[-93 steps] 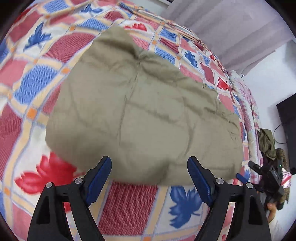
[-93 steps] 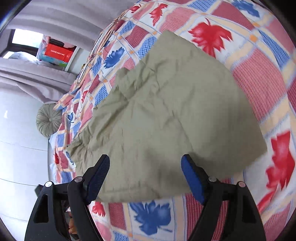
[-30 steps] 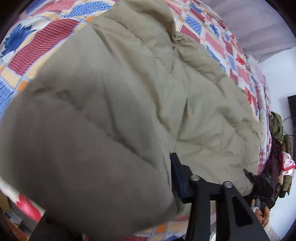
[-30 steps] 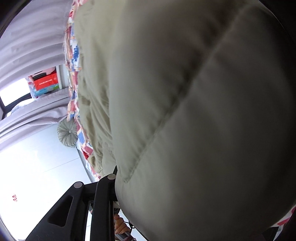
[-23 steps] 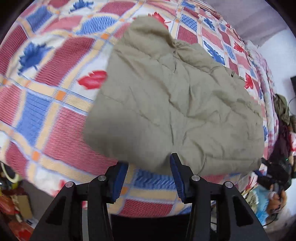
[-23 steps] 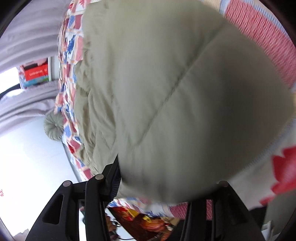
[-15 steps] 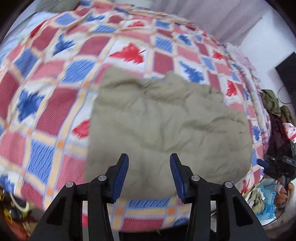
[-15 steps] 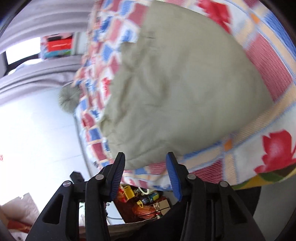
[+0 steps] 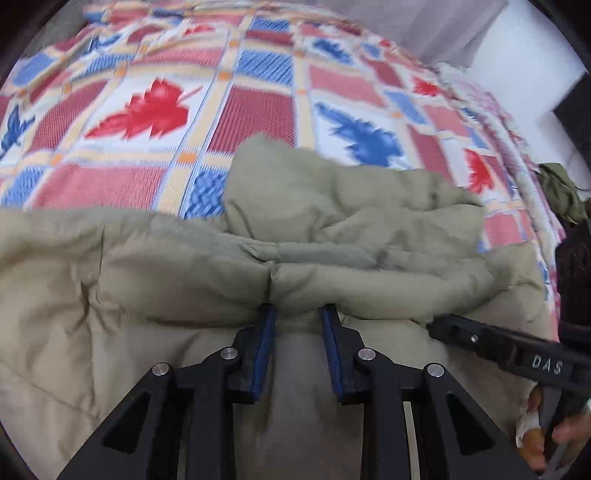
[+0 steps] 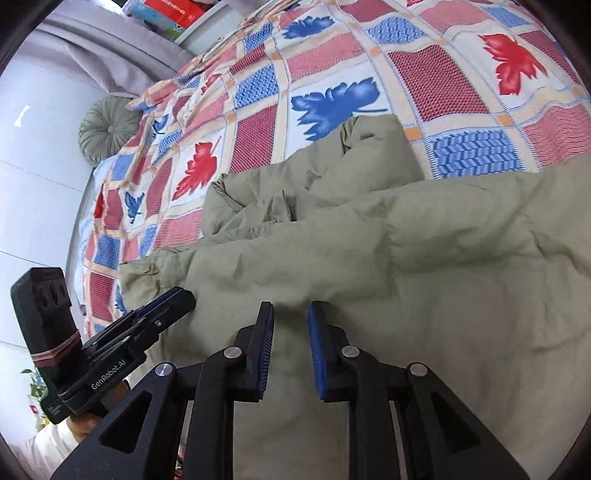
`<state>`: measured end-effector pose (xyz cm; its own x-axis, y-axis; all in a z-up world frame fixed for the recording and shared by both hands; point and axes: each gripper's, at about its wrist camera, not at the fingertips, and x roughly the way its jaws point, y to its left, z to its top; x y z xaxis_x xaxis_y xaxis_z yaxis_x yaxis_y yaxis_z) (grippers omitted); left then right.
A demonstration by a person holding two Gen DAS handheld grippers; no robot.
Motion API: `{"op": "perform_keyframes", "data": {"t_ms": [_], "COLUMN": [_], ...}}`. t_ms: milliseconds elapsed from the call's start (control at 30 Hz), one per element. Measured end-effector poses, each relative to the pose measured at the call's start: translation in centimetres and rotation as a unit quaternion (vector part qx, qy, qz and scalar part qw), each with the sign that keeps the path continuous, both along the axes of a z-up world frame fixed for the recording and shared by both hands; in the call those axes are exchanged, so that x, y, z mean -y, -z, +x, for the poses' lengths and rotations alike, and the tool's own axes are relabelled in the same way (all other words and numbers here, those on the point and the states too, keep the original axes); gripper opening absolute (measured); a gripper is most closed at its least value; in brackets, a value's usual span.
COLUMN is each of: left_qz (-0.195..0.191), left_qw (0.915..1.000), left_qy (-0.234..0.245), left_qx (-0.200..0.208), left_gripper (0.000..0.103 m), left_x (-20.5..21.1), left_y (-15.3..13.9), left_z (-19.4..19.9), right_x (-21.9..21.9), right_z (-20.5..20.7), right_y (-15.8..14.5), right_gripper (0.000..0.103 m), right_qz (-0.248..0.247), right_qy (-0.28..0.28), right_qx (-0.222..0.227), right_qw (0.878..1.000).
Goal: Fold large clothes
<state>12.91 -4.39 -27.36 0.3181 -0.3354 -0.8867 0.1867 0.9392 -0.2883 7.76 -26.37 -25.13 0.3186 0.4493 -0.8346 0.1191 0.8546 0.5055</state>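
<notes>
Now one khaki-green quilted puffer jacket (image 9: 351, 229) lies on one bed under a red, blue and white leaf-print patchwork bedspread (image 9: 251, 107); the jacket fills the lower half of both wrist views, from about 9 o'clock round to 3 o'clock, with a bunched part rising toward 12 o'clock.

Two tools, one per hand. Left tool (image 9: 297, 314): two black fingers with blue pads (image 9: 263, 350), jaws closing, a puffy fold of the jacket's edge sits between the tips and the pads look pressed on it. Right tool (image 10: 291, 308): same build, two blue pads (image 10: 266, 350), jaws closing; jacket fabric lies at the tips and under them, but cannot tell if the pads actually pinch it.

Each tool also shows up in the other camera: the right one at 4 o'clock in the left wrist view, lying against the jacket's edge, with a person's hand (image 9: 539, 432) on its grip; the left one at 8 o'clock in the right wrist view, tip on the jacket's edge.

Other stuff: one round grey-green tufted cushion (image 10: 105, 129) at 10 o'clock in the right wrist view, at the bed's far end; grey curtains (image 10: 96, 55) at 11 o'clock; one stack of red and teal boxes (image 10: 170, 11) at 12 o'clock. One small heap of dark olive cloth (image 9: 561, 192) at 3 o'clock in the left wrist view, off the bed's side.
</notes>
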Motion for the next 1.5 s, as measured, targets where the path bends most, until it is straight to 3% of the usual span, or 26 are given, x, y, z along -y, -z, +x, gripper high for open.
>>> {"op": "perform_keyframes", "data": {"t_ms": [100,167,267,367,500,667,833,1033,1200,1500], "left_qz": [-0.005,-0.003,0.029,0.063,0.073,0.102,0.109,0.118,0.123,0.129], "left_qw": [0.9999,0.9999,0.9993,0.9954,0.9894,0.9869,0.9845,0.9833,0.9821,0.9822], "left_qy": [0.0,0.008,-0.009,-0.056,-0.123,-0.124,-0.137,-0.138,-0.143,-0.136], "left_qx": [-0.011,-0.01,0.023,0.045,0.025,0.009,0.008,0.014,-0.006,-0.009], "left_gripper": [0.03,0.03,0.03,0.03,0.03,0.03,0.03,0.03,0.03,0.03], "left_x": [0.0,-0.3,-2.5,-6.6,-12.0,-12.7,-11.9,-11.5,-11.8,-12.1], "left_y": [1.2,0.6,-1.3,-2.4,-1.5,1.7,3.7,4.0,2.3,-1.4], "left_z": [1.0,1.1,1.0,1.6,2.8,4.2,5.9,6.3,6.0,2.9], "right_x": [-0.1,0.6,2.0,5.5,12.9,17.1,17.6,17.0,16.8,15.3], "right_z": [0.8,0.9,0.7,0.1,-0.7,-1.8,-0.2,1.3,1.4,-1.1], "right_y": [3.1,4.0,2.6,0.1,-1.1,-0.3,3.3,4.7,4.1,0.1], "right_gripper": [0.006,0.0,0.0,0.0,0.0,0.0,0.0,0.0,0.0,0.005], "right_qz": [-0.019,-0.006,-0.01,-0.077,-0.123,-0.13,-0.114,-0.142,-0.144,-0.162], "right_qy": [0.0,0.008,0.002,0.019,0.101,0.155,0.18,0.176,0.181,0.171], "right_qx": [-0.012,-0.022,-0.028,-0.011,-0.023,-0.029,-0.048,-0.036,-0.044,-0.039], "right_qw": [1.0,1.0,1.0,0.997,0.987,0.979,0.976,0.973,0.972,0.971]}}
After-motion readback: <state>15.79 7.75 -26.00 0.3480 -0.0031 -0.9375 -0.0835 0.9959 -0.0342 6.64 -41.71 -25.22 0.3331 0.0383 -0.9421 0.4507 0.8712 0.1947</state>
